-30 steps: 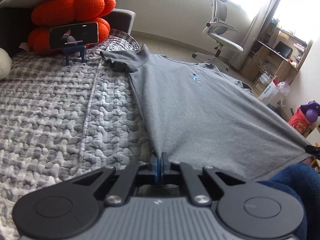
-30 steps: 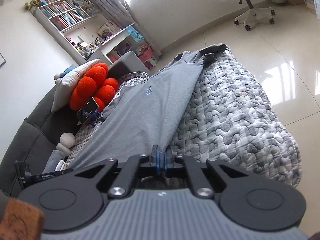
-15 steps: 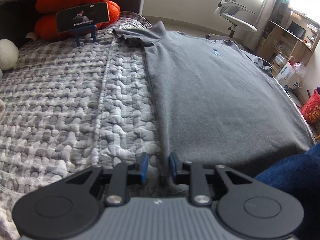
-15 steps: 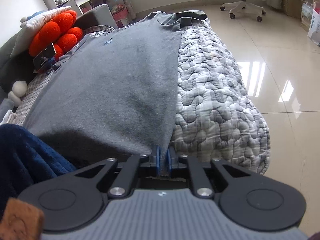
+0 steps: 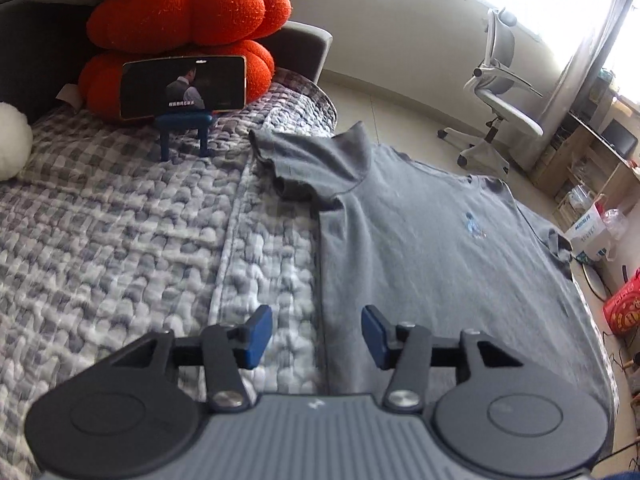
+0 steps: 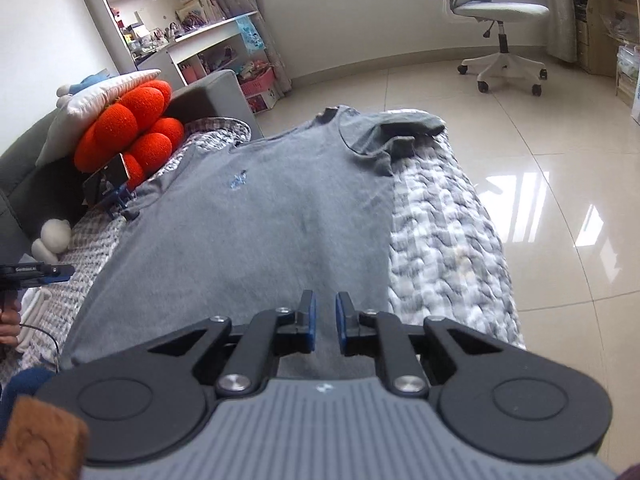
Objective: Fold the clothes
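A grey T-shirt (image 5: 432,248) with a small blue chest logo lies spread flat on the quilted grey bedspread (image 5: 120,248); it also shows in the right wrist view (image 6: 256,236). My left gripper (image 5: 316,336) is wide open and empty, raised over the shirt's left side edge near the hem. My right gripper (image 6: 325,322) is open by a narrow gap and empty, above the hem near the shirt's right edge. The left gripper also shows at the far left of the right wrist view (image 6: 36,274).
Orange pumpkin cushions (image 5: 180,36) and a phone on a blue stand (image 5: 184,88) sit at the head of the bed. A white plush (image 5: 12,148) lies at the left. An office chair (image 6: 500,20) stands on the tiled floor (image 6: 560,168) beyond the bed's edge.
Both grippers let go of the shirt's hem corners and lifted back. The left opened first and is now wide; the right opened slightly. The shirt now lies flat.
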Demonstrator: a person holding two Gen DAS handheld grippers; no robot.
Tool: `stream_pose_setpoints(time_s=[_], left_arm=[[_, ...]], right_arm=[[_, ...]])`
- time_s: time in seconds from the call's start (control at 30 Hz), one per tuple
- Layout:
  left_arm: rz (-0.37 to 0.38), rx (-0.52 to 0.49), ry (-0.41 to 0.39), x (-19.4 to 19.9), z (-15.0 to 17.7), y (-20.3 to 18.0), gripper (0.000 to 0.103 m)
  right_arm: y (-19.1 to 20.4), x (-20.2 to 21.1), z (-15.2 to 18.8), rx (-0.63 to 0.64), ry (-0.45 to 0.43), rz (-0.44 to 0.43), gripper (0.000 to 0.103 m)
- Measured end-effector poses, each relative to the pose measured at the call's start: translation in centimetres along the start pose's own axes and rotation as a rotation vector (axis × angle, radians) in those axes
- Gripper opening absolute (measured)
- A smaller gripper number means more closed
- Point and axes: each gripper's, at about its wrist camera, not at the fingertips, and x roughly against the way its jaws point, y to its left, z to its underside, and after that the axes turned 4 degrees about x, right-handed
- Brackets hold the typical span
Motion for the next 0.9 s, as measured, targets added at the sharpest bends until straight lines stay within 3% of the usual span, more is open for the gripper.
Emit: stream_pose_setpoints(time_s=[0.03,0.07,0.3,0.57,0.67,0.77,0.8,0.83,0.87,0.9], left_arm=[[0.001,0.013,-0.004,-0.8,-0.9,0.0,0.055],[0.001,0.027,-0.007,-1.6,-1.8,-0.1,0.055],[-0.009,0.147,-0.004,-8.1,-6.5,1.3,0.056],[-0.056,0.207,-0.065,-13.2,-7.7,2.2,0.056],[-0.056,0.191,-0.115,-13.9,-7.7,1.8,0.057],[-0.102,0.165,-0.137,-14.6,-7.9,0.9,0.054],[-0.122,0.144,-0.138,-14.9,-8.1,0.4,0.051],[-0.143,0.12,-0.137,-15.1,-8.3,0.0,0.024],[-0.17,0.085,-0.127,-15.4,-8.5,-0.5,0.013],[-0.191,0.062,-0.119,-15.6,-8.6,-0.9,0.011]], right_arm=[[0.2,-0.5,-0.9,0.011,-0.006,-0.003,0.034],[0.5,-1.1,-1.8,0.025,-0.013,-0.005,0.037],[0.1,-5.4,-7.2,0.048,-0.006,-0.035,0.037],[-3.6,-12.9,-11.7,0.053,0.032,0.121,0.037],[-6.1,-15.1,-13.5,-0.016,0.014,0.162,0.037],[-8.1,-17.3,-14.8,-0.07,0.01,0.212,0.039],[-8.6,-17.9,-15.1,-0.079,0.011,0.227,0.039],[-9.0,-18.5,-15.5,-0.089,0.013,0.242,0.039],[-9.3,-19.1,-15.7,-0.095,0.015,0.253,0.039],[-9.4,-19.6,-15.8,-0.097,0.021,0.258,0.039]])
